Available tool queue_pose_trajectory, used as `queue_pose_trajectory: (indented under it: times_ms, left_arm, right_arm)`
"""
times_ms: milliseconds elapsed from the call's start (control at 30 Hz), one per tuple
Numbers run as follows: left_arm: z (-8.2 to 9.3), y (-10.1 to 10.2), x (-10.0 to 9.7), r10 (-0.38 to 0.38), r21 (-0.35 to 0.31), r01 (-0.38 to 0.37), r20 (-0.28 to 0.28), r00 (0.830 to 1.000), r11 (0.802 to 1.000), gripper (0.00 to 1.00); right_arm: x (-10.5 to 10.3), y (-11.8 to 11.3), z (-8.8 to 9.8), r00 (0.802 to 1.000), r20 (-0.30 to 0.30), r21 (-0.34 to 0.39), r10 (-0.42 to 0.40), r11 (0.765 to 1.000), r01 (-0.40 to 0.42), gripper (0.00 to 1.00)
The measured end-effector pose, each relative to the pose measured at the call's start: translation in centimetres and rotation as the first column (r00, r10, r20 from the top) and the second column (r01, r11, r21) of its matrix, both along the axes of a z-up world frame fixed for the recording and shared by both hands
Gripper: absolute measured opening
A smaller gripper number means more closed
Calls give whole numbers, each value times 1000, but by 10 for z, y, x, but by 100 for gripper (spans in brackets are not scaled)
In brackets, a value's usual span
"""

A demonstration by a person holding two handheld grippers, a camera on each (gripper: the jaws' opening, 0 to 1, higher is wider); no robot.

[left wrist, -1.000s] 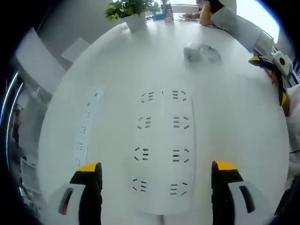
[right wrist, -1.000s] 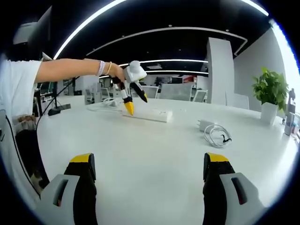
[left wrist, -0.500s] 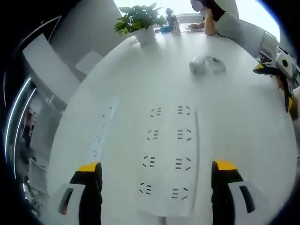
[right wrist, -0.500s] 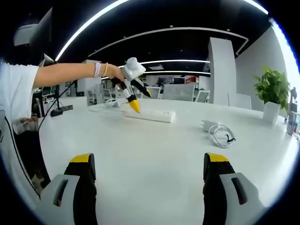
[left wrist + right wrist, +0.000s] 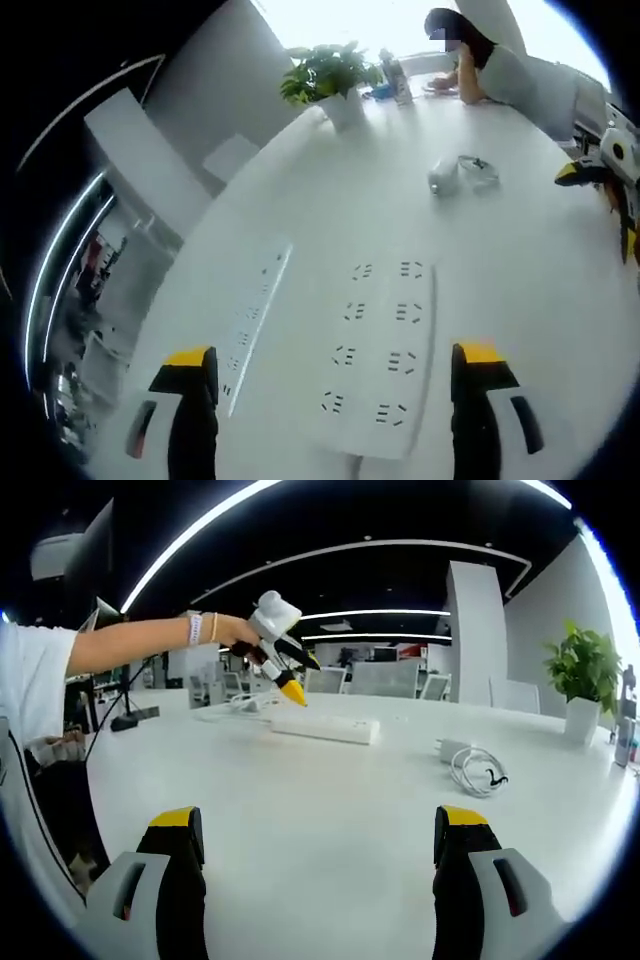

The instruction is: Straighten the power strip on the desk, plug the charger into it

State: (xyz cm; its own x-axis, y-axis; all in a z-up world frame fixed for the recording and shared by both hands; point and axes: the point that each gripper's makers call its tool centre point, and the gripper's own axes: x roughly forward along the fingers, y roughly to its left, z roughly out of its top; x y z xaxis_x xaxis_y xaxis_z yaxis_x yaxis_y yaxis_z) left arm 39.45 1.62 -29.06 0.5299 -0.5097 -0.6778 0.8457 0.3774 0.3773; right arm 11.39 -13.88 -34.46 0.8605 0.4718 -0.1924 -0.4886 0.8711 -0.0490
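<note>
Power strip [image 5: 385, 345] lies flat on the white desk [image 5: 520, 270], between and just ahead of the left gripper [image 5: 335, 385]'s two yellow-tipped jaws, which stand wide apart and hold nothing. It carries two rows of four outlets, eight in all; its near end is cut off by the bottom of the left gripper view. In the right gripper view the same strip [image 5: 325, 728] sits far across the desk, below the left gripper [image 5: 283, 675], which hangs above it without touching.

A second, narrower strip [image 5: 252, 318] lies just to its left, angled; its outlets are too faint to count.

The charger [image 5: 443, 178] with its coiled cable [image 5: 478, 172] rests well apart from the strip; in the right gripper view it [image 5: 453, 750] lies beside its cable loop [image 5: 478, 770].

The right gripper [image 5: 325, 865] hovers low over bare desk, jaws spread, empty; its tip [image 5: 600, 175] is partly cut off at the left view's edge.

One potted plant [image 5: 335, 80] stands at the far end, near a seated person [image 5: 490, 60].
</note>
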Motion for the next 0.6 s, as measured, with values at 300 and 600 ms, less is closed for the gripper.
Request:
queue_pose_trajectory:
  times_ms: [300, 600]
  left_arm:
    - [11, 5, -4, 69, -110, -60, 80, 994, 992, 99]
    - [15, 11, -17, 110, -195, -84, 126, 986, 977, 99]
  right_arm:
    - [-1, 1, 1, 1000, 3, 3, 6, 1000, -6, 95]
    - [-2, 3, 1, 1000, 6, 6, 14, 1000, -14, 95]
